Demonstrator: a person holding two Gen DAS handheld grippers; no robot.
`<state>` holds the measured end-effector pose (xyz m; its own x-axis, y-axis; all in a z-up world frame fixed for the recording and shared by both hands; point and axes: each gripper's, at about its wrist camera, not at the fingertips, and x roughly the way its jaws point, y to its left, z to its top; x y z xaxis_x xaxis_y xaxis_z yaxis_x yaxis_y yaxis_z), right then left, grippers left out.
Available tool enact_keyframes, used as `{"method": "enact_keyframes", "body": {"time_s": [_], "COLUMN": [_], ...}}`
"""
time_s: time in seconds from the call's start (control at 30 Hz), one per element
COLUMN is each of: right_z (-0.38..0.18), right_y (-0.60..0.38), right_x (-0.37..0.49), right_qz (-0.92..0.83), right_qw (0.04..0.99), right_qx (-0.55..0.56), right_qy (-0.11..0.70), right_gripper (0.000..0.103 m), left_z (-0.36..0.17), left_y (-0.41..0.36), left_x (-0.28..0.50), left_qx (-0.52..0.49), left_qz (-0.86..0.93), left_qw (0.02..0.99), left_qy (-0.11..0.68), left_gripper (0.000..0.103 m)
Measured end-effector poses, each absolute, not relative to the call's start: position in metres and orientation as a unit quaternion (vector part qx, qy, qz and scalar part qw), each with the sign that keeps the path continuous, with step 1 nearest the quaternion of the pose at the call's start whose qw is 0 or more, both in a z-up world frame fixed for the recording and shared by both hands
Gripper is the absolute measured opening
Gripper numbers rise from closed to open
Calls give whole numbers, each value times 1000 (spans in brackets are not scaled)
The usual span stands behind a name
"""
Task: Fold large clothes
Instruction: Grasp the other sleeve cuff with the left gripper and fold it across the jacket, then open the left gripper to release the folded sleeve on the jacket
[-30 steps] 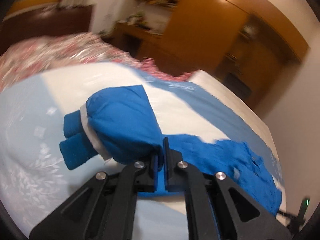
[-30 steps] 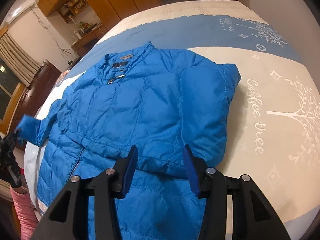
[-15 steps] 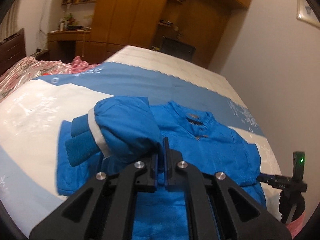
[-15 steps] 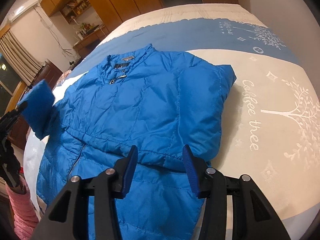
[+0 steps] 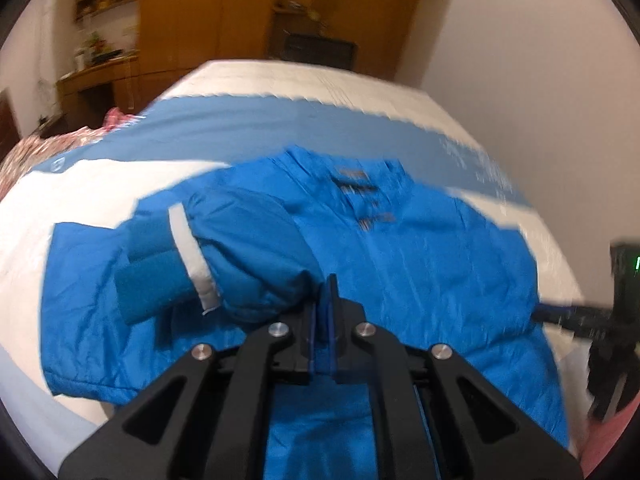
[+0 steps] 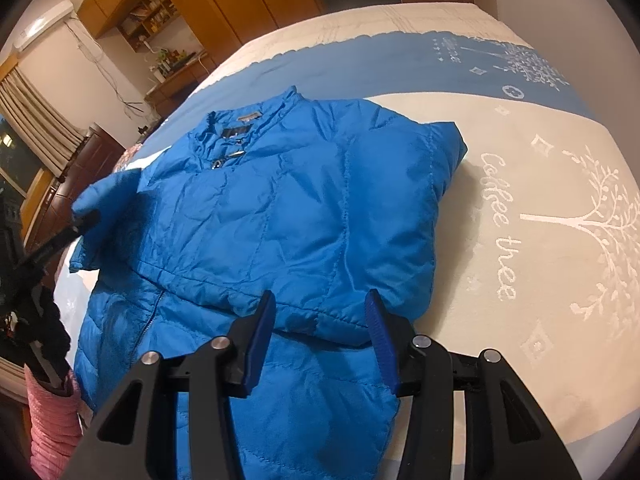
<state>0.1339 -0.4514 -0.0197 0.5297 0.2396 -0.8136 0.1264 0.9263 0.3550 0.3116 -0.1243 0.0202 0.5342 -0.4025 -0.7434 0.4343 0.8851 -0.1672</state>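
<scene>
A blue puffer jacket (image 6: 280, 208) lies front-up on the bed, collar at the far end, its right sleeve folded across the chest. My left gripper (image 5: 323, 300) is shut on the jacket's left sleeve (image 5: 248, 252) and holds it raised over the jacket body (image 5: 432, 264); the sleeve's knit cuff (image 5: 148, 280) hangs to the left. In the right wrist view the left gripper (image 6: 80, 220) shows at the left edge with the sleeve (image 6: 108, 196). My right gripper (image 6: 320, 320) is open and empty, hovering over the jacket's waist.
The bed cover (image 6: 560, 208) is cream and blue with a white tree print. Wooden wardrobes (image 6: 240, 4) and a desk (image 5: 96, 76) stand beyond the bed. A floral blanket (image 5: 36, 152) lies at the bed's far left. A pink sleeve (image 6: 48, 412) is at lower left.
My left gripper has carried the sleeve in from the side toward the jacket's middle. The right gripper has stayed open over the waist, barely shifting.
</scene>
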Motion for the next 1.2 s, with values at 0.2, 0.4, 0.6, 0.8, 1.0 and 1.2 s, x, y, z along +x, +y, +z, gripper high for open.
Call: {"method": "enact_keyframes", "body": {"time_s": [0.2, 0.4, 0.6, 0.8, 1.0, 1.2], "right_z": [-20, -15, -3, 5, 5, 8], "right_y": [-450, -445, -417, -376, -358, -325], "right_x": [135, 135, 146, 159, 160, 176], "right_qz": [32, 32, 55, 86, 102, 130], "right_qw": [853, 854, 853, 850, 843, 829], "right_qx": [186, 180, 170, 152, 146, 154], "right_qy": [486, 488, 491, 497, 508, 521], "right_gripper": [47, 47, 47, 48, 48, 48], "left_z": [-5, 6, 22, 12, 14, 37], "left_y": [-133, -94, -30, -23, -7, 38], "left_x": [307, 283, 286, 297, 275, 291], "left_qx": [27, -10, -129, -131, -121, -119], "left_qz": [-337, -388, -394, -344, -300, -217], "left_qw": [799, 775, 763, 776, 772, 839], "left_qy": [498, 499, 496, 512, 547, 485], "left_gripper": [26, 57, 65, 64, 66, 66]}}
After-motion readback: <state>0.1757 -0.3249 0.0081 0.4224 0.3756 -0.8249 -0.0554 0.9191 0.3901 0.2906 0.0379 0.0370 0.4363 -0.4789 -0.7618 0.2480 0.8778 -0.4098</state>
